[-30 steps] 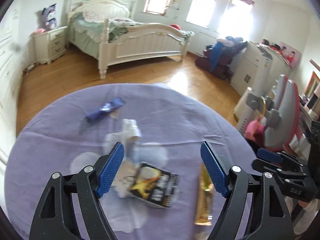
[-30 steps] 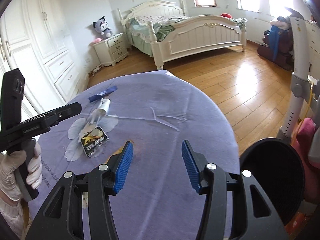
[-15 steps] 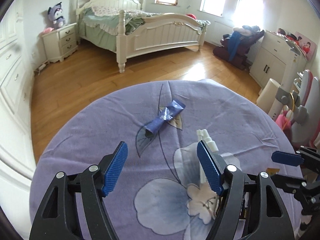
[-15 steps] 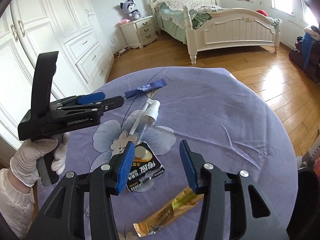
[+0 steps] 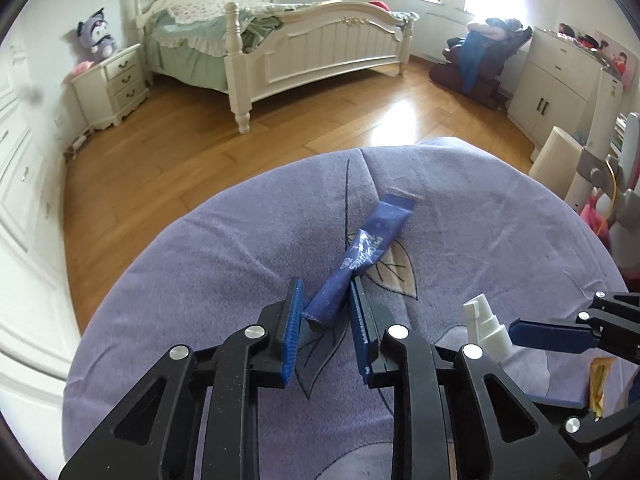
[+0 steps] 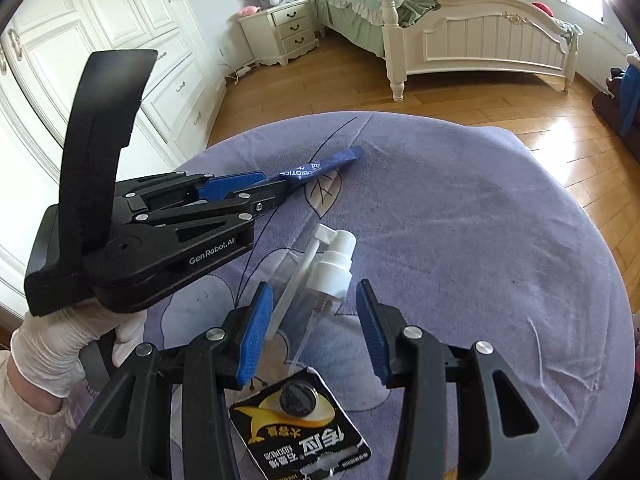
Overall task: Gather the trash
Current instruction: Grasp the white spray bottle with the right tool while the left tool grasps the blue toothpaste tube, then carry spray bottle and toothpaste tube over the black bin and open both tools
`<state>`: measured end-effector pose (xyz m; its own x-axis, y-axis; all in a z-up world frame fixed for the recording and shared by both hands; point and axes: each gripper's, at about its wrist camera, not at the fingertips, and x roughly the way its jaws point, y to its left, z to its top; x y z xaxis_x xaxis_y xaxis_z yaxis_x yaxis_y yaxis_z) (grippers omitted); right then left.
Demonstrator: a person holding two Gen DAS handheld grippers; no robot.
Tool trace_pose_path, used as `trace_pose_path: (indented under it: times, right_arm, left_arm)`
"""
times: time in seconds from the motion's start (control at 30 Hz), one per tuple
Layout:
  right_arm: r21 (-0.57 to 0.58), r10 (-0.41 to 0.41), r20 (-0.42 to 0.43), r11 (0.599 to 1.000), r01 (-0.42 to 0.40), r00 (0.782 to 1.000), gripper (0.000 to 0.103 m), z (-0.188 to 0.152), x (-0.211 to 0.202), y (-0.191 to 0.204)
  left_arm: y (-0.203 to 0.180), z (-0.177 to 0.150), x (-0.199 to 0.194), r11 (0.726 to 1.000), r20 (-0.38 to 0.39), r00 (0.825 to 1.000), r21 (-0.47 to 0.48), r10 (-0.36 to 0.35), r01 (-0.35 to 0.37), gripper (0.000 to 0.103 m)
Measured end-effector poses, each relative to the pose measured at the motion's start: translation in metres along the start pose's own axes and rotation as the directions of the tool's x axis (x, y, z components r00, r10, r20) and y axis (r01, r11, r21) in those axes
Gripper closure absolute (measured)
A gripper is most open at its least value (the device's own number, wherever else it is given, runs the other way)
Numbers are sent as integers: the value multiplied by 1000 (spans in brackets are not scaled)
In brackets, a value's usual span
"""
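On the round lilac-clothed table (image 5: 224, 248), the left gripper (image 5: 324, 312) pinches the blue foil sachet's (image 5: 360, 252) near end; the grip is shallow and could slip. The right gripper (image 6: 308, 320) straddles the clear spray bottle (image 6: 332, 264), unclosed.

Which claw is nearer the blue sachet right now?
Left. The left claw has its fingers on either side of the blue sachet; the right claw sits farther back, straddling the spray bottle.

Round tabletop (image 6: 460, 220), purple floral cloth. On it: blue sachet (image 5: 362, 258), clear spray bottle (image 6: 324, 280), black battery card (image 6: 304, 432), gold wrapper (image 5: 599, 384).
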<state>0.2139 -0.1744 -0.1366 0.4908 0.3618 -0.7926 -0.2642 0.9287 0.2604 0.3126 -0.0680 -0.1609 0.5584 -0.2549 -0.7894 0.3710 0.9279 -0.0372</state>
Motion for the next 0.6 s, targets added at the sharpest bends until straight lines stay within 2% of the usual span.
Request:
trace_pose_path:
  times: [0.07, 0.13, 0.2, 0.33, 0.47, 0.6]
  right_arm:
    - [-15, -14, -5, 1000, 14, 1000, 59, 2, 6, 5]
    - [-29, -34, -15, 999, 33, 999, 60, 4, 13, 9]
    - [-48, -61, -4, 997, 61, 998, 66, 4, 14, 13]
    - [-59, -57, 18, 997, 58, 998, 70, 5, 12, 14]
    - [-56, -36, 103, 998, 42, 994, 71, 8, -8, 8]
    - [-44, -24, 226, 998, 34, 974, 72, 3, -49, 2]
  left_arm:
    - [5, 1, 1, 999, 1, 1000, -26, -19, 19, 92]
    - [8, 0, 1, 998, 4, 999, -45, -33, 33, 93]
    - [8, -2, -1, 998, 12, 999, -52, -42, 42, 94]
    - [11, -9, -11, 996, 44, 998, -75, -52, 55, 95]
    - [8, -15, -31, 995, 83, 996, -89, -37, 45, 95]
    - [-12, -21, -66, 998, 139, 990, -65, -19, 28, 95]
